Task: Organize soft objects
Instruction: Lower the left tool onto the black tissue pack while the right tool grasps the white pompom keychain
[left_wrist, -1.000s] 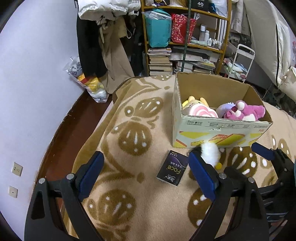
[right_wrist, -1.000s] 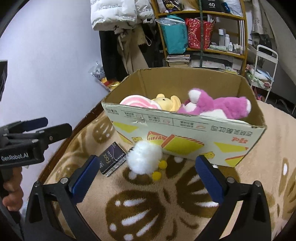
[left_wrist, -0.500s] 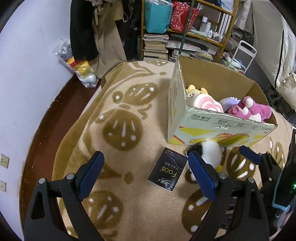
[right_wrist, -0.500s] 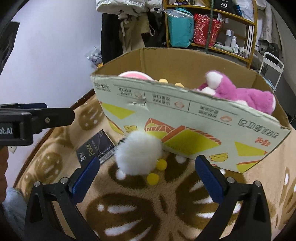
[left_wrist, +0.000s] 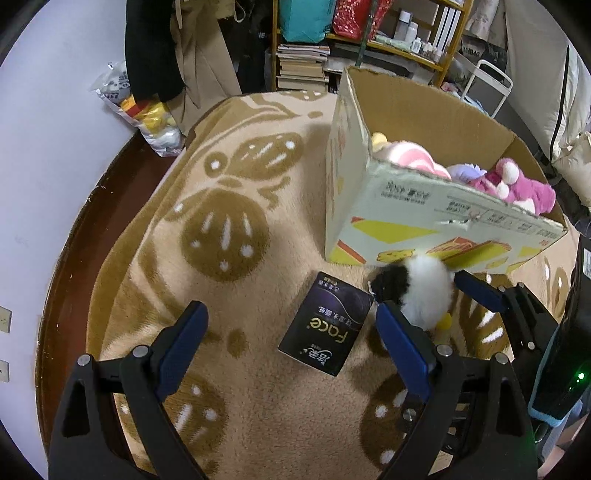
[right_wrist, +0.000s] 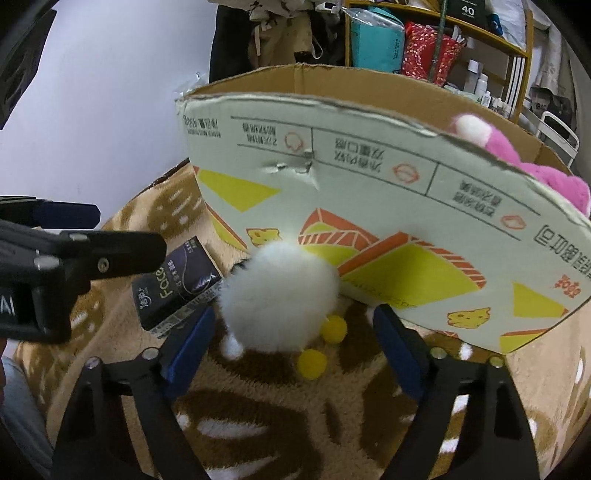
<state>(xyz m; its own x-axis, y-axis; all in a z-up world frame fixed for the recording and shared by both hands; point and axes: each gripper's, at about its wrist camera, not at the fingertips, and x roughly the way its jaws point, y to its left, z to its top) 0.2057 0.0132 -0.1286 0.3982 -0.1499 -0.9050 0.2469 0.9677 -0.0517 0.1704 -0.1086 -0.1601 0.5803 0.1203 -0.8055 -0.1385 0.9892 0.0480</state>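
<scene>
A white fluffy plush (right_wrist: 280, 295) with a black part and yellow feet lies on the patterned blanket against the cardboard box (right_wrist: 369, 177). My right gripper (right_wrist: 293, 312) straddles it. Its jaws are closing, and the blue pads stand beside the fur without visibly squeezing it. In the left wrist view the same plush (left_wrist: 424, 291) shows one blue finger (left_wrist: 480, 293) of the right gripper beside it. My left gripper (left_wrist: 290, 308) hangs open above a dark "Face" tissue pack (left_wrist: 328, 325), with nothing held. A pink plush (left_wrist: 517, 184) and a pink-striped one (left_wrist: 410, 155) lie in the box (left_wrist: 406, 206).
The blanket (left_wrist: 229, 236) ends at dark wooden floor (left_wrist: 92, 206) on the left, by a white wall. A plastic bag of toys (left_wrist: 147, 114) sits on the floor. Behind the box stand a cluttered shelf (left_wrist: 332, 44) and a white cart (left_wrist: 487, 85).
Both grippers have sunk toward the blanket and tipped further down. The right one has come in around the white plush with its jaws narrower. The left now hovers by the dark pack.
</scene>
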